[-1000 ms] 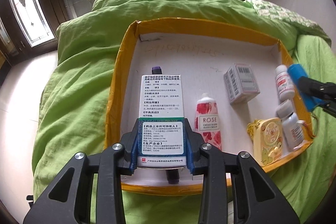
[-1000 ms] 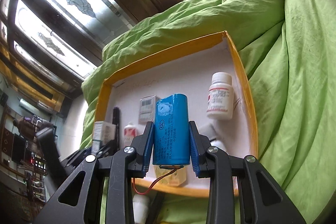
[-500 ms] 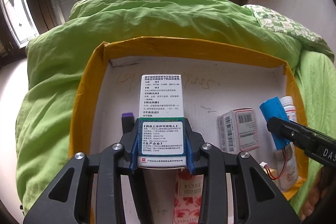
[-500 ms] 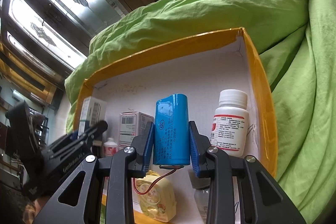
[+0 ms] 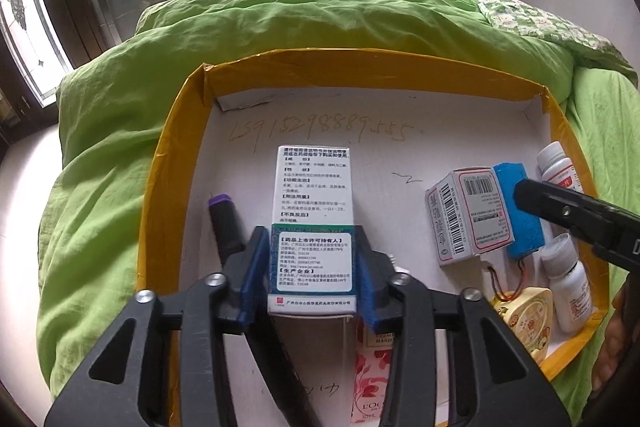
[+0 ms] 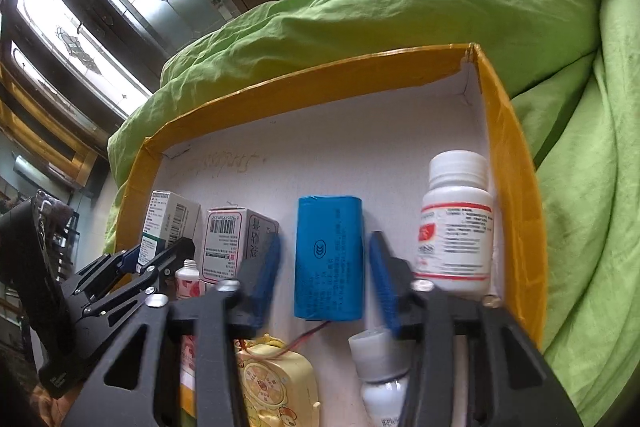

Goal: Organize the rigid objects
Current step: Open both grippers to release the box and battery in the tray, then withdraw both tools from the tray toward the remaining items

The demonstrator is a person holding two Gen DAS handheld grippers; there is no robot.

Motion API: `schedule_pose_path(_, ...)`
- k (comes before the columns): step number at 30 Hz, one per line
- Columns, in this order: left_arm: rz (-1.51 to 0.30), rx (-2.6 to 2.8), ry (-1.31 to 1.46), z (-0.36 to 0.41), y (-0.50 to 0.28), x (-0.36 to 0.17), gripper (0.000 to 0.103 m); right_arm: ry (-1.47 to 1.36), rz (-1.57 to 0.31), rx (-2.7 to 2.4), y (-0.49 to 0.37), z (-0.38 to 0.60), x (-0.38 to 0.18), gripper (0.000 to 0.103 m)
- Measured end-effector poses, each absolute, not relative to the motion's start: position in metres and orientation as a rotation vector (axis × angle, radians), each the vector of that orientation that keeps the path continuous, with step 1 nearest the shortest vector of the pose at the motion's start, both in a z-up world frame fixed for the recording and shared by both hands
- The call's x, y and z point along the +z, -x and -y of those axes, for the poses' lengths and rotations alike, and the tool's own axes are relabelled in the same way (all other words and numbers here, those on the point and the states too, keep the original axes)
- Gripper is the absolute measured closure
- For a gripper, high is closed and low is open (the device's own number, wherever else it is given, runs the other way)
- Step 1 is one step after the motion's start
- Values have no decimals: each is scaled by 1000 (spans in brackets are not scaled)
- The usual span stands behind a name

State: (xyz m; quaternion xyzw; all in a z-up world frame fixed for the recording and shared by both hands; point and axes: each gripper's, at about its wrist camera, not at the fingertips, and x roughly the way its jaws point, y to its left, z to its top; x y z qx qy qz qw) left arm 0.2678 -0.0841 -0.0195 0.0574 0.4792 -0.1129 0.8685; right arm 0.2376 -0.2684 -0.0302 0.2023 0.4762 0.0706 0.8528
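Inside the yellow-rimmed tray [image 5: 176,163], my left gripper [image 5: 312,267] is opening around an upright white medicine box [image 5: 312,199] with printed text; my right gripper [image 6: 324,271] is opening, clear of the standing blue battery [image 6: 328,259].

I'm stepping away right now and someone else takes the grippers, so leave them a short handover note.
Left gripper: jaws opening around the tall medicine box, which stands in the yellow-rimmed tray; pads just off its sides.
Right gripper: jaws opening, clear gaps either side of the blue battery pack, which is down in the tray.
In the tray: barcode box, white pill bottle, second bottle, yellow case, hand cream tube, black pen.
Done: box and battery both set inside.
Left: back both grippers out; tidy anything out of line.
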Motion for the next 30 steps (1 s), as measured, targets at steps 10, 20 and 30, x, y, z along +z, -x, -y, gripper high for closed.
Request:
schedule_pose_path(10, -872, -220, -90, 56, -188, 33, 30, -519, -911, 155, -193, 282, 10, 35)
schedule_pose_path(20, -1012, -146, 93, 21, -79, -11, 30, -561, -965, 163, -124, 279, 15, 14)
schedule_pose_path(30, -1027, -156, 151, 26, -48, -12, 30, -538, -1140, 300, -74, 249, -29, 14)
